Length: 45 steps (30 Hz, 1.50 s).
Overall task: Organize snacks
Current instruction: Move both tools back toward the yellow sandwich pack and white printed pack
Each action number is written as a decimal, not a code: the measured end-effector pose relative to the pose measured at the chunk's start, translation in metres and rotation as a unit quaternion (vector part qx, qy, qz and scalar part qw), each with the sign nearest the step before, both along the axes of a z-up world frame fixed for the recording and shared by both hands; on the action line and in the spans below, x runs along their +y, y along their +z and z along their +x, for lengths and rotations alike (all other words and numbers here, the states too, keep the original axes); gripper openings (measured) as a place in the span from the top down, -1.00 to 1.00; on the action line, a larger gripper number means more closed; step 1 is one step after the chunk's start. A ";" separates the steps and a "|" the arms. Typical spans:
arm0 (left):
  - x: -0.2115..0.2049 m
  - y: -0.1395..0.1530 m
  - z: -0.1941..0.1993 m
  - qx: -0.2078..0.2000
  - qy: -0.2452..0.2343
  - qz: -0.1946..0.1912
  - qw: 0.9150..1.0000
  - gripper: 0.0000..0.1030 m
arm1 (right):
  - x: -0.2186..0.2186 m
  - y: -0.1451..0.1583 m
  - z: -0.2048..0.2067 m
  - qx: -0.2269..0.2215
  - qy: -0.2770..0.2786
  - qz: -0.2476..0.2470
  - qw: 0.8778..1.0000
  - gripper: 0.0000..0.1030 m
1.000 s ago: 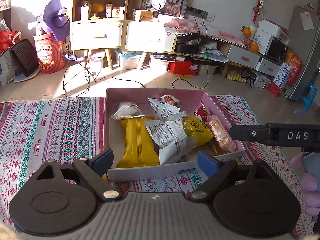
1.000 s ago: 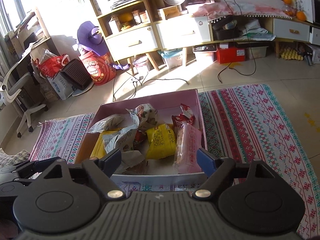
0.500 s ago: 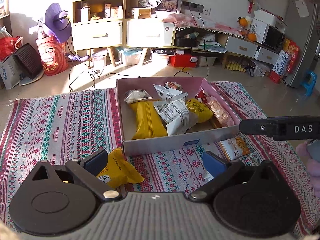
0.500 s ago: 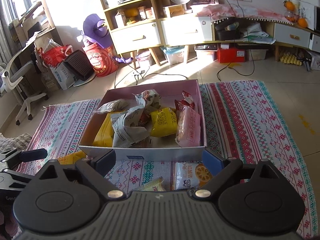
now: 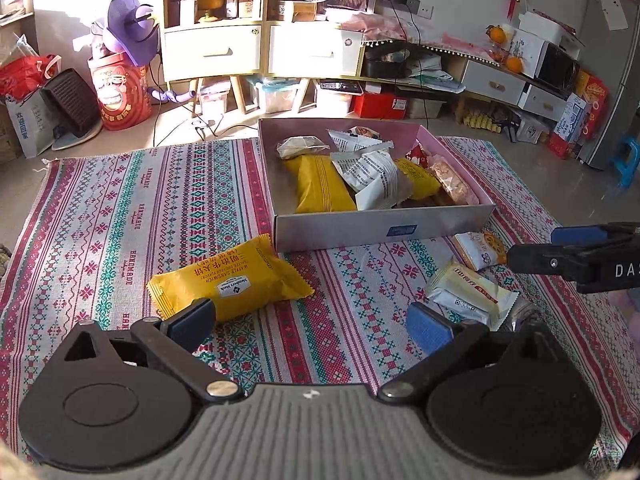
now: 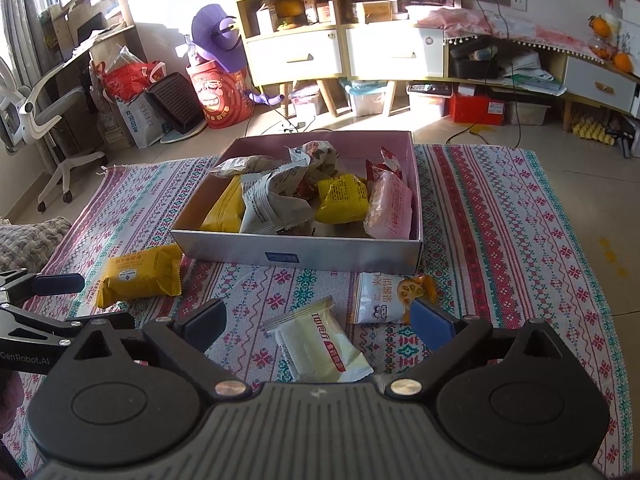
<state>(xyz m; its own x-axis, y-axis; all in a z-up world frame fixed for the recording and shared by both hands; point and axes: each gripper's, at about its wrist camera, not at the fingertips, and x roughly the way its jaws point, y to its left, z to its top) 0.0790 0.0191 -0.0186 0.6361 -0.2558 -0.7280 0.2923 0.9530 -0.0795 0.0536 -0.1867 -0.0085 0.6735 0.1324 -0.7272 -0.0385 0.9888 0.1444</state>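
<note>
— What's the biggest thing in front of the claws?

— The patterned rug, spread under everything. On it, straight ahead of both claws, sits the pink cardboard box, open on top and piled with packets: a long yellow pack, a crumpled white wrapper, a smaller yellow pack and a pink packet against its right wall.

— And outside the box?

— Three snacks lie loose on the rug, between the box's near wall and the claws. The yellow waffle sandwich pack lies just ahead of the left gripper, near its left finger. The cream wafer packet lies just ahead of the right gripper, between its two fingers. The white-and-orange biscuit packet rests beyond the right gripper's right pad, close to the box front.

— How do the claws stand?

— Both have their blue pads spread wide apart, with nothing between them touching. Neither holds a packet. The right gripper's fingertip also shows at the right edge of the left wrist view, above the biscuit packet.
</note>
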 end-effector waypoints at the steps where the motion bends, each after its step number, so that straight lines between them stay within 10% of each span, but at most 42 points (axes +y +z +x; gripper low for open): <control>1: 0.002 -0.002 -0.002 0.001 0.001 0.003 1.000 -1.00 | 0.000 -0.002 -0.002 0.002 0.002 -0.004 1.000 -0.91; 23: 0.011 -0.026 0.000 -0.037 0.053 0.025 0.998 -1.00 | -0.007 -0.035 -0.018 0.009 0.049 -0.047 0.998 -0.86; 31: 0.014 -0.025 0.034 -0.080 -0.056 0.065 0.993 -1.00 | 0.016 -0.041 -0.003 0.008 0.112 -0.055 0.992 -0.82; 45: 0.015 -0.056 0.077 0.039 -0.107 0.103 0.988 -1.00 | 0.029 -0.057 0.022 0.050 0.107 -0.075 0.990 -0.60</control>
